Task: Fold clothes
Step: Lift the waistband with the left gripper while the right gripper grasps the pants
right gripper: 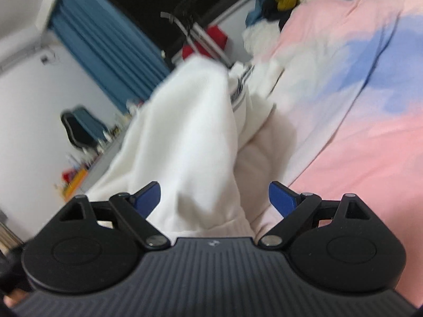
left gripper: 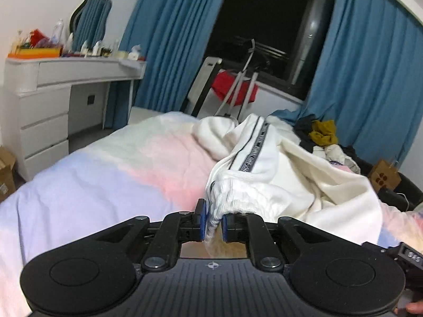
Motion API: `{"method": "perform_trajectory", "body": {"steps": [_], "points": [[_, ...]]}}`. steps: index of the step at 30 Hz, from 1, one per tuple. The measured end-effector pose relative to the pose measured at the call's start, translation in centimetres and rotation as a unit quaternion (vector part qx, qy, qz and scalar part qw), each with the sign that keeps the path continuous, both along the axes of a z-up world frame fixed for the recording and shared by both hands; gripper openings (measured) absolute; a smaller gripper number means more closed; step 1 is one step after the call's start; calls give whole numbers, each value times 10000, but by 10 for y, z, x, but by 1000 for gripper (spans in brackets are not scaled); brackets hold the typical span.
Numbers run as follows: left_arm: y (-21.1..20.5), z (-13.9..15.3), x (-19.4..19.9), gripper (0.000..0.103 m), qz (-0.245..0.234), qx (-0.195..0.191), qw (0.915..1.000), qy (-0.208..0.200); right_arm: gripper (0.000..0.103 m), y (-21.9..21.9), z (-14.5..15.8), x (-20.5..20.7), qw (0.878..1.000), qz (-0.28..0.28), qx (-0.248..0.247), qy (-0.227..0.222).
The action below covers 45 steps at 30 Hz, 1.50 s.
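White track pants [left gripper: 267, 163] with a black lettered side stripe lie bunched on the bed [left gripper: 105, 174]. My left gripper [left gripper: 213, 222] is shut on their gathered elastic waistband, which sticks up between the blue pads. In the tilted, blurred right wrist view the same white pants [right gripper: 185, 137] hang as a broad fold in front of the camera. My right gripper [right gripper: 214, 198] is open, its blue pads [right gripper: 281, 198] wide apart on either side of the cloth without pinching it.
A pile of dark, mustard and grey clothes [left gripper: 322, 134] sits at the bed's far right. A white dresser [left gripper: 53, 100] with bottles stands left. Blue curtains [left gripper: 171, 39], a dark window, a red-seated rack [left gripper: 235, 87] and a brown paper bag [left gripper: 383, 177] surround the bed.
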State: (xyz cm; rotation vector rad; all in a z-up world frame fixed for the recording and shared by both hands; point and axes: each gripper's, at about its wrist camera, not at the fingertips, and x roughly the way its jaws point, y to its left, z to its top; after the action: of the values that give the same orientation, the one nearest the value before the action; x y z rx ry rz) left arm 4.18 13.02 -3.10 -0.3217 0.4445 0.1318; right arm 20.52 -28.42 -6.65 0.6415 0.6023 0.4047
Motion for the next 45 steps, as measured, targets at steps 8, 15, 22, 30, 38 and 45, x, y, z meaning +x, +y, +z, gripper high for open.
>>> {"method": "perform_trajectory", "body": {"steps": [8,15,22,30,38,45], "points": [[27,-26,22,14,207,-651,9967,449,70,27,-17,29,9994,354,2,-61],[32,-31,14,26,180,-861,9942,626,35,38,0,24,9986,517,-38,76],[30,-22,-9,50,-58,-1572,9844,789,20,26,29,7,9991,363,231,-54],[31,-48,-16,75,-495,-3641,9282,586,11,0,54,-15,9985,47,542,-70],[31,-82,29,65,136,-4234,9039,589,10,-11,42,-21,9994,-94,310,92],[55,-86,62,18,564,-4299,9004,344,10,-4,12,-19,9993,-20,105,364]]}}
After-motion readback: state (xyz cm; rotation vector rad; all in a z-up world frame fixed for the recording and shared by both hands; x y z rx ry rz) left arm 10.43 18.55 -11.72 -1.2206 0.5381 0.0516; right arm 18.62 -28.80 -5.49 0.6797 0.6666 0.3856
